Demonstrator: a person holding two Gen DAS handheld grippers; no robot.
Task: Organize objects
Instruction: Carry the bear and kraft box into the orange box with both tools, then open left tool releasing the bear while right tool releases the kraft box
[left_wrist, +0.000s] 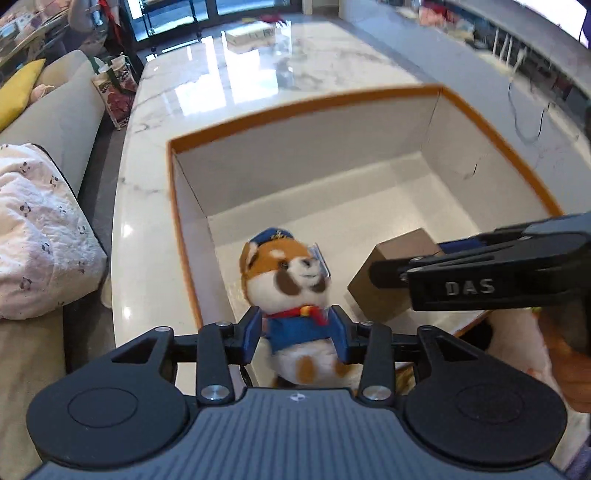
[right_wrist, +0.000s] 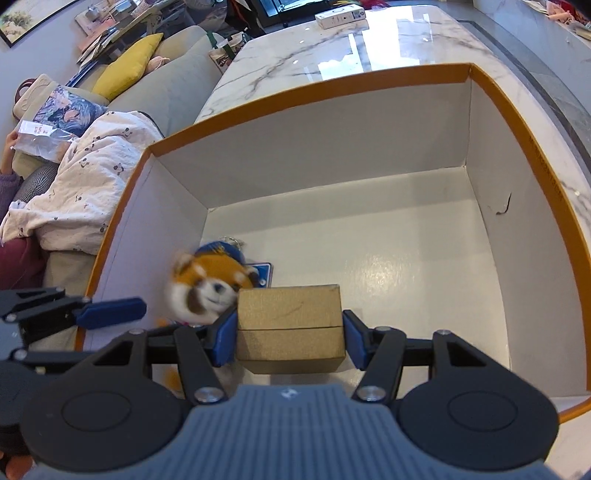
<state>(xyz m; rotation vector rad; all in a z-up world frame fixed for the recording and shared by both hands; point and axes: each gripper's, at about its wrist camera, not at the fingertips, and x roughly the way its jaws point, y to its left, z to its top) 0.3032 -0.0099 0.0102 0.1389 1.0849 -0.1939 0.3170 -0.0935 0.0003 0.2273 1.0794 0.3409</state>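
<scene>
From your left wrist, the orange-and-white plush dog in a blue sailor suit (left_wrist: 295, 295) stands upright between the left gripper's (left_wrist: 297, 332) blue pads, low inside the white cardboard box with the orange rim (left_wrist: 295, 107), near its left wall. The pads flank the torso; whether they press it you cannot tell.

From your right wrist, the brown cardboard carton (right_wrist: 291, 326) sits straight ahead, long axis across the jaws, touching the plush. The right gripper (right_wrist: 290, 334) clamps its ends.
</scene>
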